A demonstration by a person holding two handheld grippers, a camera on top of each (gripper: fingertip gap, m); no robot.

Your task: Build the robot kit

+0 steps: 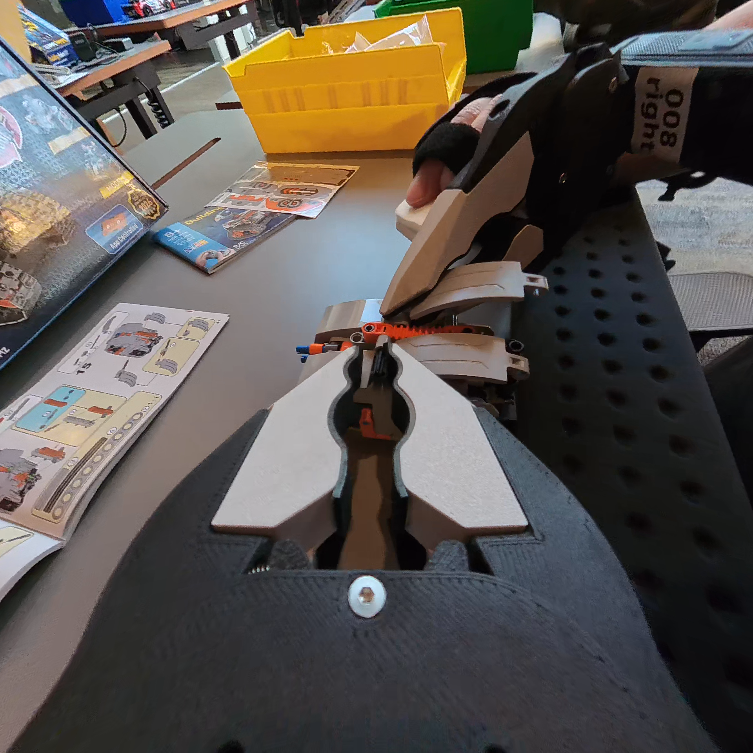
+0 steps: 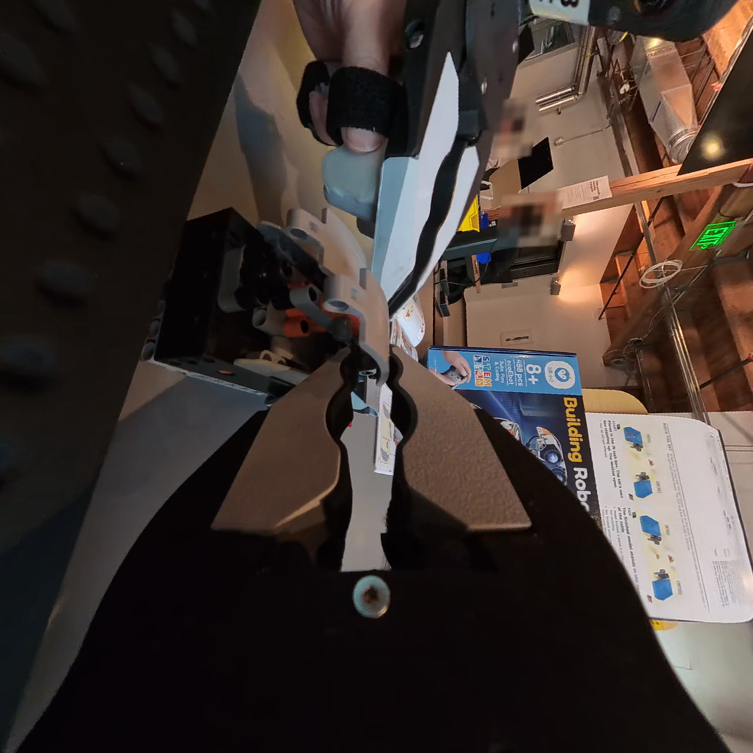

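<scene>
A grey, orange and black building-brick model point(image 1: 456, 354) sits on the dark table point(image 1: 285, 293) against a black perforated panel point(image 1: 611, 407). My left gripper point(image 1: 377, 346) is shut on a thin black and grey part at the model's near end, just under an orange toothed beam point(image 1: 411, 328). My right gripper point(image 1: 387, 311) comes in from the upper right and is shut on a curved grey panel on top of the model. In the right wrist view my right gripper point(image 2: 368, 362) pinches the edge of that curved grey panel point(image 2: 366, 309), and the left gripper point(image 2: 393, 307) meets the model point(image 2: 277, 293) from above.
An open instruction booklet point(image 1: 102, 407), a printed box point(image 1: 61, 203), a blue booklet point(image 1: 220, 236) and a sticker sheet point(image 1: 285, 187) lie to the left. A yellow bin point(image 1: 346, 102) and a green bin point(image 1: 489, 32) stand behind. A white sheet point(image 2: 672, 521) lies beside the box point(image 2: 529, 407). My left and right fingertips are right by each other.
</scene>
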